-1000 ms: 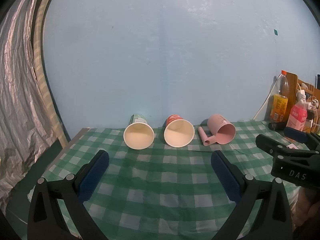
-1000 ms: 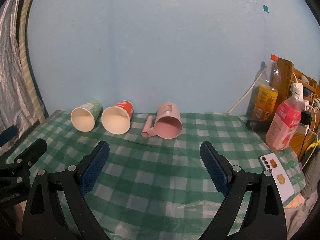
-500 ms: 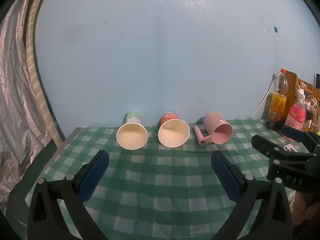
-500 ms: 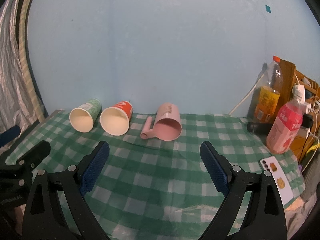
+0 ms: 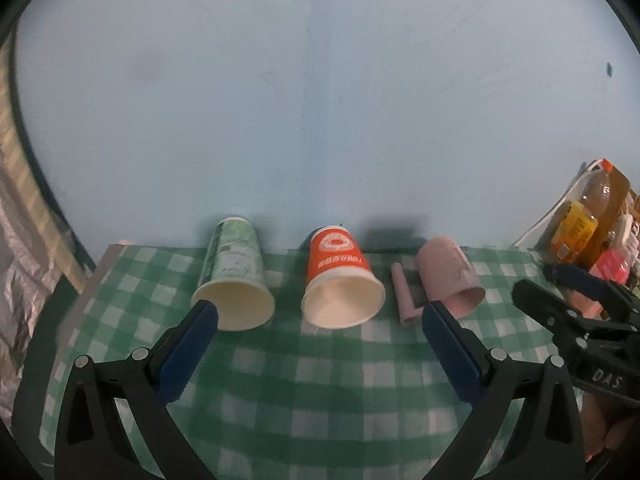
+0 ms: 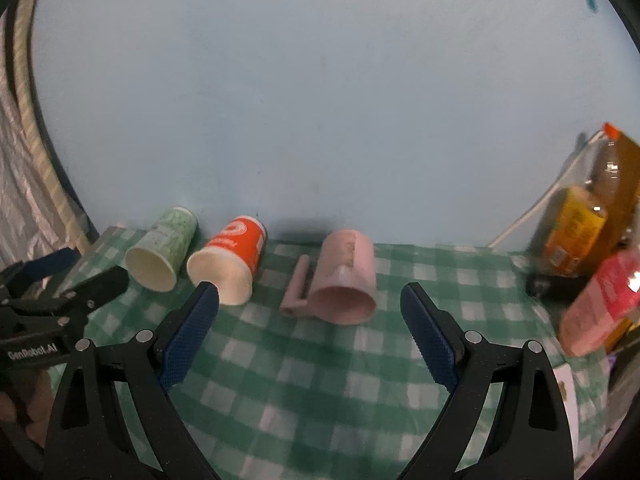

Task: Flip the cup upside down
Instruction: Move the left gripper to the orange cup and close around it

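Cups lie on their sides along the tabletop's far edge: green paper cup, red paper cup, pink mug. Best approach: straddle one cup's wall squarely, avoiding its neighbours. Left gripper and right gripper gape wide, holding and touching nothing.

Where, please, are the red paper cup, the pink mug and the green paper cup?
red paper cup (image 5: pixel 337 261), left wrist view, printed side wall.
pink mug (image 6: pixel 347 264), right wrist view, outer side wall.
green paper cup (image 5: pixel 234 254), left wrist view, patterned side wall.
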{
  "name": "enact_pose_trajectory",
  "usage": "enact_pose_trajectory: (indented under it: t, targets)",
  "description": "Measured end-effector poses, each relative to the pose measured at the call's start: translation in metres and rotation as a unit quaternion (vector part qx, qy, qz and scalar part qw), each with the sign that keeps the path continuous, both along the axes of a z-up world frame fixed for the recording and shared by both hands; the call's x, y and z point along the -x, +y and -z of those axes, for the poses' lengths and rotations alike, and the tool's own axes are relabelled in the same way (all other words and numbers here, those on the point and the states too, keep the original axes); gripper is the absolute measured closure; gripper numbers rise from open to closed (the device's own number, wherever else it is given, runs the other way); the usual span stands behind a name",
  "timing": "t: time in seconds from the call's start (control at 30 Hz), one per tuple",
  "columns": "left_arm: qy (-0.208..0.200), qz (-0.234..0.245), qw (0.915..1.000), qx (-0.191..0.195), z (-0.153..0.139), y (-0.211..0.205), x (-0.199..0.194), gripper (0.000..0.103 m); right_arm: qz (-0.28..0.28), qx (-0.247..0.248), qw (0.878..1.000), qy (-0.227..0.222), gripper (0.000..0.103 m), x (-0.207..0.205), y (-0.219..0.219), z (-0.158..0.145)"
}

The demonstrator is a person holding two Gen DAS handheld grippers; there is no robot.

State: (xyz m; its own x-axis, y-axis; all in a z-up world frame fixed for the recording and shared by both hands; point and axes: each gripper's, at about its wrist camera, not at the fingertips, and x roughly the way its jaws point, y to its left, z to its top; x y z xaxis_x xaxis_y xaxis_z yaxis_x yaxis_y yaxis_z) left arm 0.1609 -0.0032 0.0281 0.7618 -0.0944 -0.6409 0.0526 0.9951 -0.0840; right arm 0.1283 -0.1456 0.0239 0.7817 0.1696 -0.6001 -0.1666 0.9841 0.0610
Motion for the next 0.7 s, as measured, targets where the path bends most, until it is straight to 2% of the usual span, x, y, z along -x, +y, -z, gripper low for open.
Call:
enact_pose_trajectory:
  t: [0.17,0.33,0.47,0.7]
  targets:
    - [0.039,-0.015,0.9989,-0.019,0.010,-0.011,-0.043,0.000,-0.011,-0.035,0.998,0.046,0.012,-0.048,-0.002,0.006]
    - [0.083,-0.015,0.9962,-0.022,0.027,-0.015,-0.077,0.000,0.008,-0.054,0.993,0.103,0.012,-0.092,-0.010,0.018]
    - [0.100,-0.025,0.9941,-0.035,0.037,-0.020,-0.097,0.000,0.015,-0.055,0.991,0.122,0.012,-0.111,-0.013,0.023]
    - [0.129,-0.016,0.9904,-0.049,0.050,-0.031,-0.123,0.000,0.014,-0.038,0.989,0.142,0.012,-0.130,-0.004,0.032]
